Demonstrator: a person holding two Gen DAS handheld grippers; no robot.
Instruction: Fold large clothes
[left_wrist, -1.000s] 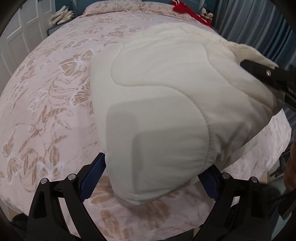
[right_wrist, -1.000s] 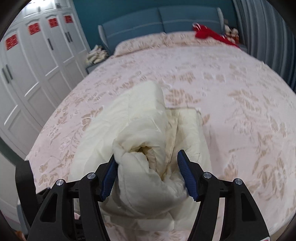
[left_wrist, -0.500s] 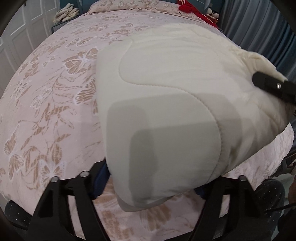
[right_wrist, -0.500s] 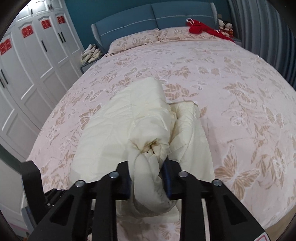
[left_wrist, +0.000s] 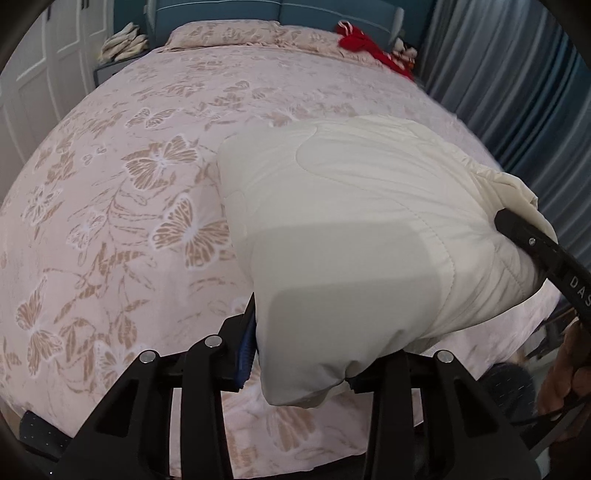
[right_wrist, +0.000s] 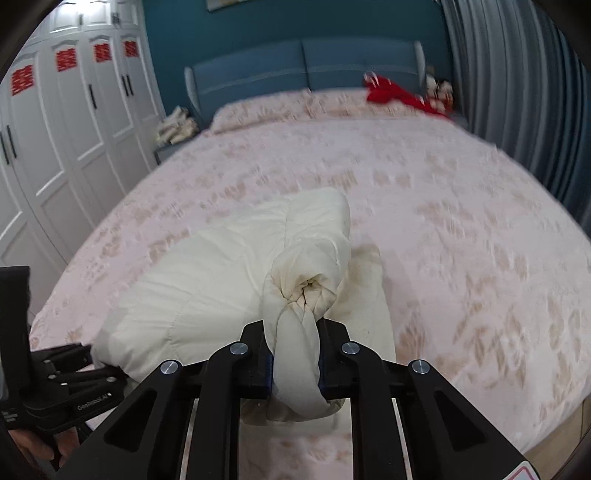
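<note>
A cream quilted padded garment (left_wrist: 354, 206) lies folded on the near part of the bed. My left gripper (left_wrist: 301, 365) is shut on its near left corner, which bulges out between the fingers. My right gripper (right_wrist: 295, 360) is shut on a bunched, twisted end of the same garment (right_wrist: 229, 291) at its right side. The right gripper's black finger (left_wrist: 532, 251) shows at the right in the left wrist view. The left gripper (right_wrist: 85, 380) shows at the lower left in the right wrist view.
The bed (right_wrist: 461, 229) has a pink cover with tan butterfly print. A red cloth (right_wrist: 399, 96) and soft toys lie by the blue headboard (right_wrist: 303, 62). White wardrobes (right_wrist: 55, 122) stand left, grey curtains (right_wrist: 517, 85) right. Folded cloths (right_wrist: 177, 125) sit on a bedside table.
Both grippers closed on the garment: open one second ago, clamped now. The garment's near edge has been pulled back toward the foot of the bed, and both cameras have risen.
</note>
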